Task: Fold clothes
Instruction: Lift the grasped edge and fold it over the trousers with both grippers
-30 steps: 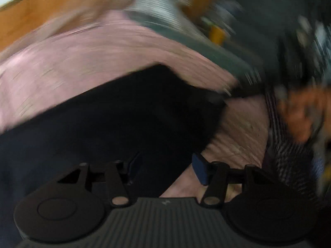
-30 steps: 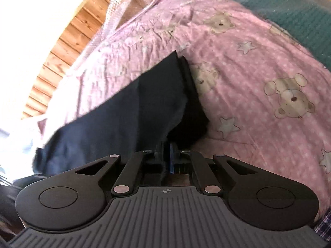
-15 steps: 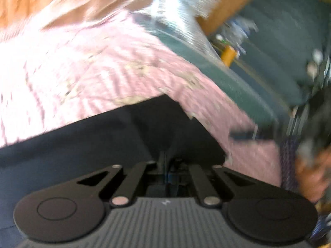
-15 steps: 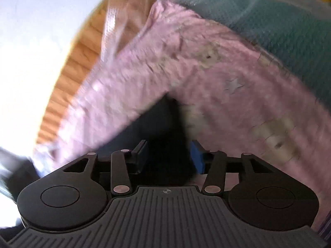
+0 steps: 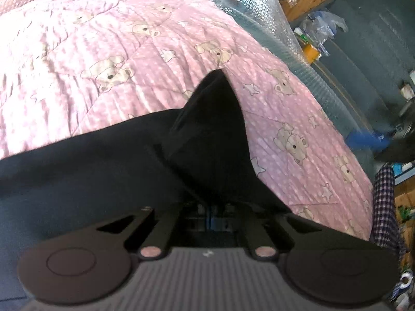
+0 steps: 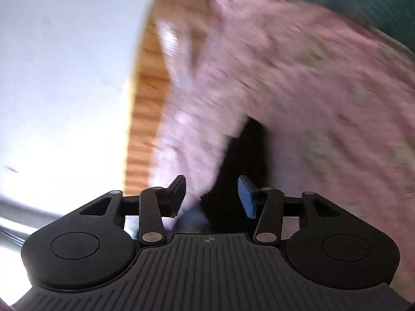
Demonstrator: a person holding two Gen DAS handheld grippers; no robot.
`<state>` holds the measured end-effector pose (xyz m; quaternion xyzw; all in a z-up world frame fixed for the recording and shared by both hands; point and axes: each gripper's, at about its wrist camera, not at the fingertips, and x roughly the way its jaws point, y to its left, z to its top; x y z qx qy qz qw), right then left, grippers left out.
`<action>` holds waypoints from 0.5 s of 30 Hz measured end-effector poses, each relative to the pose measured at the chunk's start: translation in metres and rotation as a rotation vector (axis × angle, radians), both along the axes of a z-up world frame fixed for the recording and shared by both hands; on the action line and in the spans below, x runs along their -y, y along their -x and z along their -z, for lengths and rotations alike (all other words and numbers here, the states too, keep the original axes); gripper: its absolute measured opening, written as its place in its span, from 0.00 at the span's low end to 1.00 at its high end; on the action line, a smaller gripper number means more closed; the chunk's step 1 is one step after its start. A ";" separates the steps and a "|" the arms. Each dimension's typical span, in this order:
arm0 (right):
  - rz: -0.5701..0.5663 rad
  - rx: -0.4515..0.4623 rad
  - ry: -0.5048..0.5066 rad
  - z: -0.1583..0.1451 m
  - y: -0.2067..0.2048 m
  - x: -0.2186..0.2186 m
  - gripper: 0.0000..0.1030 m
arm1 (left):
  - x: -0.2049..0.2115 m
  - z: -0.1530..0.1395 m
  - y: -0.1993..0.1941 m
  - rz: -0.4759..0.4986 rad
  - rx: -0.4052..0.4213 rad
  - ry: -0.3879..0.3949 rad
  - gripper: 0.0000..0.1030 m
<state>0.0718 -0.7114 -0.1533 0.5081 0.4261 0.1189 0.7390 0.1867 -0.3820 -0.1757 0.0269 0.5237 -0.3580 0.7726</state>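
So the only piece of clothing here is a dark navy, almost black, soft fabric garment [image 5: 109, 165]. It's spread across the near part of the bed, and one corner is pulled up into a pointed, tent-like peak with a crease running down from the tip. Its near edge is pinched at the bottom middle of the left wrist view. In the right wrist view it's just a blurry dark strip [image 6: 243, 171].

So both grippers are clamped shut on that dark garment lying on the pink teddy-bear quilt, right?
Not quite. Only the left gripper is shut on the dark garment, as the left wrist view shows. The right wrist view shows the right gripper with its fingers spread apart, gripping nothing. The garment does lie on the pink teddy-bear quilt.
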 end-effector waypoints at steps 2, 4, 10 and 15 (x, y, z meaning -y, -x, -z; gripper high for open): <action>-0.046 -0.033 0.124 0.014 0.002 -0.010 0.48 | -0.002 -0.001 0.002 0.000 -0.001 0.001 0.02; -0.106 -0.022 0.227 0.023 0.005 -0.024 0.49 | -0.004 -0.001 0.001 -0.003 -0.008 0.008 0.04; -0.290 0.103 0.389 0.036 -0.020 -0.081 0.51 | -0.009 0.009 -0.007 -0.032 -0.068 0.069 0.04; -0.315 0.172 0.327 0.035 -0.041 -0.098 0.29 | -0.018 0.015 -0.015 -0.062 -0.123 0.129 0.04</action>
